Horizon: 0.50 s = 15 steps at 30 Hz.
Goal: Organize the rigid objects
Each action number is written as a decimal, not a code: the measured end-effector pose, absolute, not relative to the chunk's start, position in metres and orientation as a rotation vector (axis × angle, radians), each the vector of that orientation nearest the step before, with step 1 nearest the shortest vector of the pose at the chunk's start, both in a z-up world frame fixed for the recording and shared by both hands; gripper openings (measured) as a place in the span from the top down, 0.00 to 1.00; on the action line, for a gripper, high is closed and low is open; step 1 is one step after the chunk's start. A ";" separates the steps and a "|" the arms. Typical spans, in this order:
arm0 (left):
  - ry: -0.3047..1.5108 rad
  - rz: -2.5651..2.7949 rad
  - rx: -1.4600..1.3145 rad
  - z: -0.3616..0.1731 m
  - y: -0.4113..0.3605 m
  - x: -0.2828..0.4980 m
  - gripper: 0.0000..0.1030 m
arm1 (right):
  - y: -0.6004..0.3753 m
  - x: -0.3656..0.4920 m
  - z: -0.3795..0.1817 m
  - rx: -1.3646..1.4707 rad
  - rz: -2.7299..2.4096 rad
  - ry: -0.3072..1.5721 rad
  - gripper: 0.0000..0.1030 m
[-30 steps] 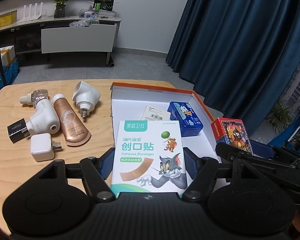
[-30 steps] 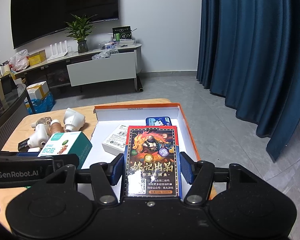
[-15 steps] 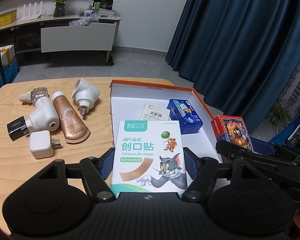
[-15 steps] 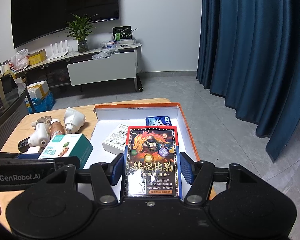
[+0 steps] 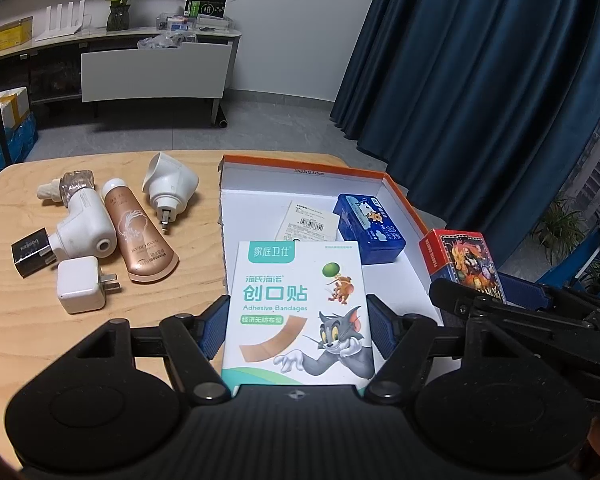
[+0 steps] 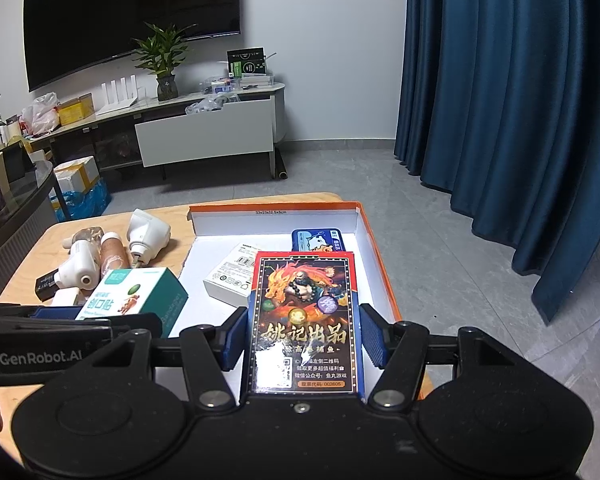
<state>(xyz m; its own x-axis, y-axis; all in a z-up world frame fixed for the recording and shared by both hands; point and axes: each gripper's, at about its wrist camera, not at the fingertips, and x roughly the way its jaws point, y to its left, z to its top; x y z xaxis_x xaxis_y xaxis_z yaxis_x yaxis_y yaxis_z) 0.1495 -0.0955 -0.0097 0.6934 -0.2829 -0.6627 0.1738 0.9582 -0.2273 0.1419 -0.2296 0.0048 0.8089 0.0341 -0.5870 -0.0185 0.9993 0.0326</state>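
I hold one box in each hand above the open tray [image 5: 400,196]. My left fingers [image 5: 298,326] clamp the adhesive bandage box [image 5: 300,304]; my right fingers [image 6: 302,340] clamp the red card box [image 6: 304,320]. This looks like the placing step: both boxes belong in the tray beside the blue tin [image 5: 370,232] and the white carton [image 6: 230,280]. Next I judge each needs lowering onto bare tray floor before I let go. The chargers and tube on the surface [image 5: 16,320] wait. The tray's near edge is hidden behind my grippers.

likely living room — wall tv [image 6: 132,12], curtains [image 6: 512,112]
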 end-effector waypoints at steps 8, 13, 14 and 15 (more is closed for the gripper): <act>0.769 -0.259 -0.151 -0.011 -0.096 0.150 0.31 | -0.231 0.147 0.003 0.018 0.030 0.641 0.31; 0.771 -0.259 -0.151 -0.011 -0.096 0.150 0.31 | -0.231 0.149 0.002 0.019 0.032 0.645 0.31; 0.772 -0.258 -0.150 -0.012 -0.096 0.150 0.31 | -0.230 0.148 0.003 0.016 0.031 0.643 0.31; 0.773 -0.259 -0.149 -0.012 -0.097 0.150 0.31 | -0.230 0.148 0.003 0.016 0.031 0.643 0.31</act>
